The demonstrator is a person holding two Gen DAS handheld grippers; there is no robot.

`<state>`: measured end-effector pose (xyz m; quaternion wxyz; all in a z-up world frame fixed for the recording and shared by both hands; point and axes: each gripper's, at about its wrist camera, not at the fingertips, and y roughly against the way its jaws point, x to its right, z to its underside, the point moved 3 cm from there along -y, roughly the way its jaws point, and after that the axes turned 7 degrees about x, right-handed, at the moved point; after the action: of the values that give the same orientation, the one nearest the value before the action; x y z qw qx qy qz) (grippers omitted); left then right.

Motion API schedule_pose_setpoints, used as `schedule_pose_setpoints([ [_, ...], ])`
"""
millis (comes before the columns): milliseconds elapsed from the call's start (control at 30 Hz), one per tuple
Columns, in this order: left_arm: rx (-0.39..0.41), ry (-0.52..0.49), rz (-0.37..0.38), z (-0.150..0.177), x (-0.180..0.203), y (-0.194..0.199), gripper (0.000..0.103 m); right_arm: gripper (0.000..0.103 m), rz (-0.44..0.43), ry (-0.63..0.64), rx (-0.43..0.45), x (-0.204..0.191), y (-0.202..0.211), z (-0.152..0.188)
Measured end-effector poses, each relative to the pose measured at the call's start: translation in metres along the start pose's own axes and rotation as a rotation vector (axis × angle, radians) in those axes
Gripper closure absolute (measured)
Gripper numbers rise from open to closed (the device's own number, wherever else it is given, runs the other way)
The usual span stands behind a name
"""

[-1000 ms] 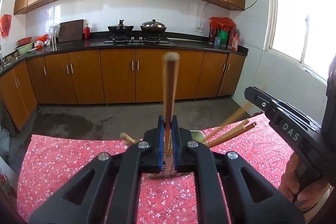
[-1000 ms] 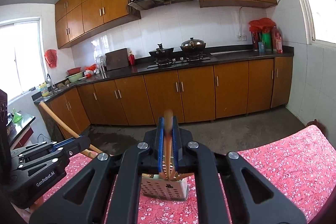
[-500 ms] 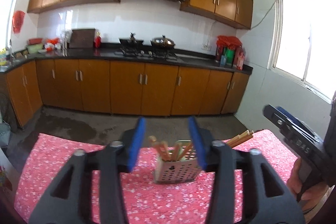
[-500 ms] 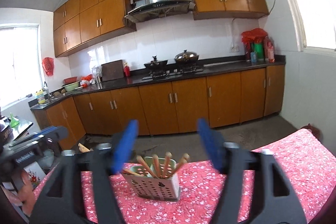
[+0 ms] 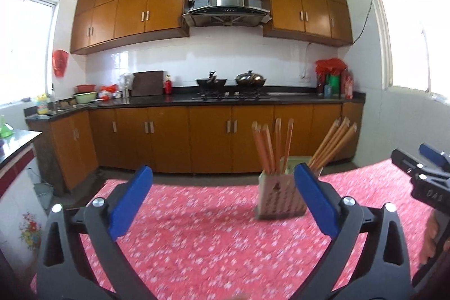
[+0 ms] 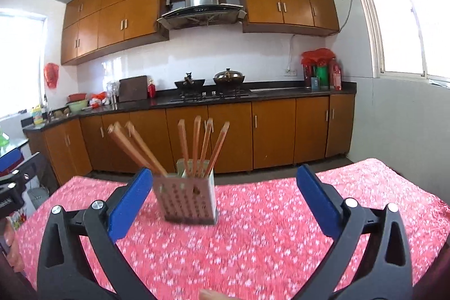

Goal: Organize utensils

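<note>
Chopsticks (image 6: 197,148) stood in the holder (image 6: 187,197) on the red surface (image 6: 267,229), beyond both spread, empty jaws of left gripper (image 5: 223,198) and right gripper (image 6: 225,200).

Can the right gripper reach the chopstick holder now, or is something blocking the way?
Probably yes. The right gripper is open, and the chopstick holder stands just ahead on the tablecloth, slightly left of centre, with nothing visible between them.

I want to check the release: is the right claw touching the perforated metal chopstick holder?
Apart. In the right wrist view the right claw is open wide, and red floral tablecloth shows between its blue pads and the perforated metal chopstick holder.
</note>
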<state>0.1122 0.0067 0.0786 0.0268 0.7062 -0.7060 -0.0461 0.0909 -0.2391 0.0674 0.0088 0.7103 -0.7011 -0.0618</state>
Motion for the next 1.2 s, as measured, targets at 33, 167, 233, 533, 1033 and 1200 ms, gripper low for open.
schedule_pose_setpoints([
  [33, -0.010, -0.008, -0.009, 0.007, 0.001, 0.002, 0.004, 0.002, -0.003, 0.015, -0.002, -0.004, 0.003, 0.005],
  [167, -0.056, -0.020, -0.023, 0.036, 0.005, 0.010, 0.004, 0.002, 0.000, 0.068, -0.034, -0.013, 0.012, 0.030],
  [233, -0.073, -0.013, -0.016, 0.048, 0.005, 0.013, 0.004, 0.002, -0.015, 0.048, -0.068, -0.013, 0.014, 0.042],
  [533, -0.117, 0.003, 0.001, 0.078, 0.009, 0.019, 0.004, 0.002, -0.011, 0.010, -0.148, -0.006, 0.022, 0.077],
  [1033, -0.157, 0.002, 0.003, 0.097, 0.015, 0.018, 0.004, 0.002, -0.003, 0.003, -0.190, -0.001, 0.025, 0.093],
  [1200, -0.157, 0.006, 0.006, 0.097, 0.015, 0.018, 0.004, 0.002, -0.001, -0.003, -0.192, 0.000, 0.025, 0.092],
])
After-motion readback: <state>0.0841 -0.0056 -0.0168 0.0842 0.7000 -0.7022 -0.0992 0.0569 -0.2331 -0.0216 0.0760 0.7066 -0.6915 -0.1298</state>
